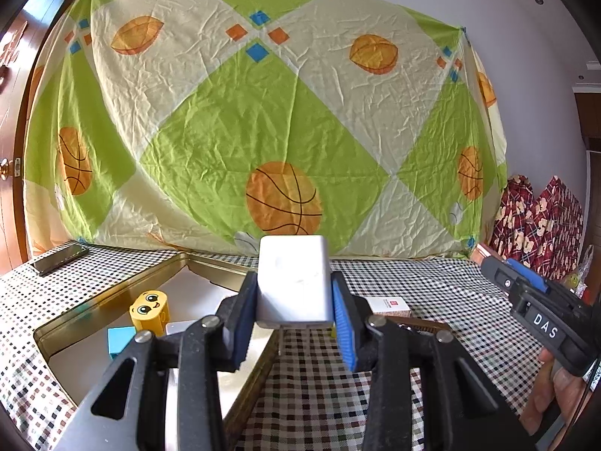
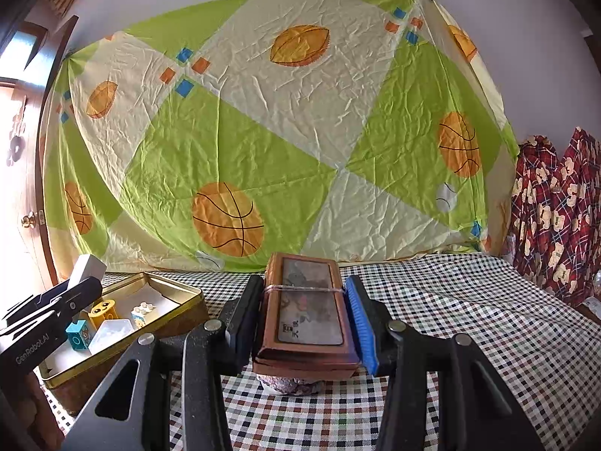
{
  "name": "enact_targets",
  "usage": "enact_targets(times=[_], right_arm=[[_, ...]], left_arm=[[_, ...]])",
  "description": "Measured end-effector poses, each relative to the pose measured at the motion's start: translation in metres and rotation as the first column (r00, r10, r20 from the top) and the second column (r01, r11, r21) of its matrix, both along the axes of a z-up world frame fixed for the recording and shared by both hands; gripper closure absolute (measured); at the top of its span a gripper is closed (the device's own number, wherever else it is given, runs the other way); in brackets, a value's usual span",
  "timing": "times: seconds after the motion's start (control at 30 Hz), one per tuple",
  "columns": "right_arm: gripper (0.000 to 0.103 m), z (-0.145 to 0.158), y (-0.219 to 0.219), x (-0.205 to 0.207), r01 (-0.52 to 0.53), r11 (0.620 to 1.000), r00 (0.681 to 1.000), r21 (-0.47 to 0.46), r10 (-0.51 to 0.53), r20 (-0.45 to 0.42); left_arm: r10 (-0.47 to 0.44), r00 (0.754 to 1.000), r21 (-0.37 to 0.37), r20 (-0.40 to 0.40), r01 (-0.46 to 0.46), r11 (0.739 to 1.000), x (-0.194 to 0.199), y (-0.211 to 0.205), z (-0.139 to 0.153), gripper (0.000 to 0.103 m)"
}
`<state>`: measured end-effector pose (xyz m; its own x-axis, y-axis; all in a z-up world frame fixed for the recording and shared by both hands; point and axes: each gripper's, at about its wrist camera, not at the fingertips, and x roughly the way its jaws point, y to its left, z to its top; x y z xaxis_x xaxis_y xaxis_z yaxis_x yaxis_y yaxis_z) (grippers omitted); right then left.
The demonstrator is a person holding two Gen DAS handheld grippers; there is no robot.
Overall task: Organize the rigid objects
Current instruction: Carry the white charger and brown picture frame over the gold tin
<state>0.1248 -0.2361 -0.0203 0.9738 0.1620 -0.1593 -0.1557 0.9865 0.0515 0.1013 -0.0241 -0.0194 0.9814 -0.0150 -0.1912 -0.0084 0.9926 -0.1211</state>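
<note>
i see my left gripper (image 1: pixel 295 319) squeezing a white block (image 1: pixel 295 282) between its two pads, one black and one blue. the block is up in the air, over the near edge of a gold tin box (image 1: pixel 112 293). the tin box sits on a checked cloth (image 1: pixel 413 285) to the left. inside the box i see a yellow toy with a smiling face (image 1: pixel 149 310), a blue piece (image 1: pixel 121 340) next to it, and some white things. a dark phone (image 1: pixel 60 259) lies on the cloth far back on the left. my right gripper (image 2: pixel 304 319) is closed on a brown flat case (image 2: pixel 306 319) with a picture on top and a thin band around it. the case is held above the cloth, to the right of the tin box. something round and patterned (image 2: pixel 289 385) peeks out under the case, but i cannot tell what it is. a big sheet with basketballs (image 1: pixel 263 131) hangs behind it all.
</note>
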Motion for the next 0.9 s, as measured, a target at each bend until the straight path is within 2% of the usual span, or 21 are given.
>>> enact_targets(times=[0.37,0.9], right_arm=[[0.056,0.004,0.011,-0.013,-0.027,0.999,0.996,0.029,0.024,0.086],[0.056,0.005,0.037,-0.019,-0.072,0.997,0.992,0.022,0.070,0.103]], left_arm=[[0.023,0.999,-0.019,0.047,-0.022,1.000,-0.009,0.015,0.004,0.066],[0.051,0.996,-0.039,0.079,-0.048,0.998,-0.023,0.041,0.004,0.066]])
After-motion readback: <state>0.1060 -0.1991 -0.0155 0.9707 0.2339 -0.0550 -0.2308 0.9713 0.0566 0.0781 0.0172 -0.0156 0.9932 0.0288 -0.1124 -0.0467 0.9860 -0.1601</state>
